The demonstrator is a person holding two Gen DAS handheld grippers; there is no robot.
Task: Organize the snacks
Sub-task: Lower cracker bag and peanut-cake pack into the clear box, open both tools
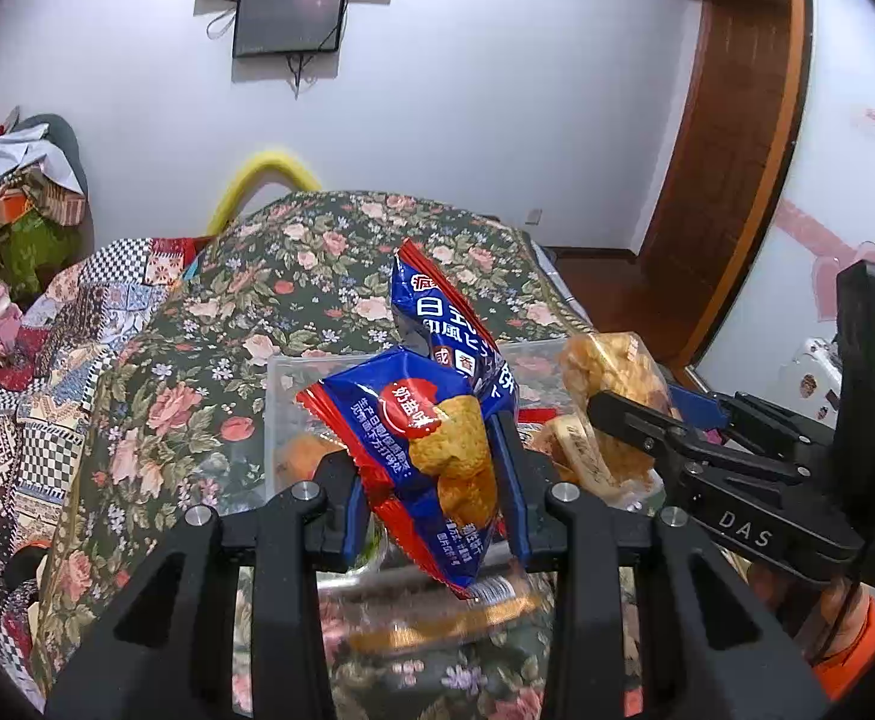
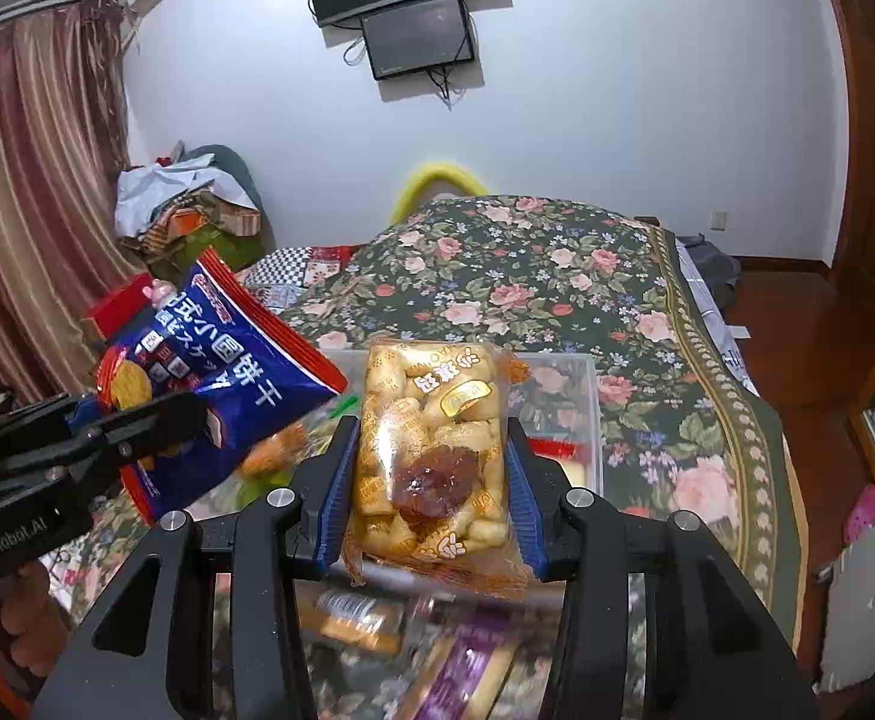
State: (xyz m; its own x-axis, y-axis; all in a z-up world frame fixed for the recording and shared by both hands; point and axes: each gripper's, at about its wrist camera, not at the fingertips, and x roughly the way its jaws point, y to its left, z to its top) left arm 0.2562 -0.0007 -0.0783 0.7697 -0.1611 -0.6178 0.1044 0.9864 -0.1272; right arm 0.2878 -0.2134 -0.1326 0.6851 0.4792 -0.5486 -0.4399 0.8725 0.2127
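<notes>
Blurred loose snack packs (image 2: 347, 618) lie nearest, under my fingers, waiting their turn. Above them my left gripper (image 1: 431, 480) is clamped on the blue biscuit bag (image 1: 437, 420), pinching its lower half so it stands up clear of the pile, while my right gripper (image 2: 431, 468) squeezes the clear pack of golden puffs (image 2: 431, 450) by its sides. Both hang just over the clear plastic bin (image 2: 581, 414), which already holds a few packets; I judge I'm carrying them there to drop in. Beyond lies the floral bedspread (image 2: 557, 276)
</notes>
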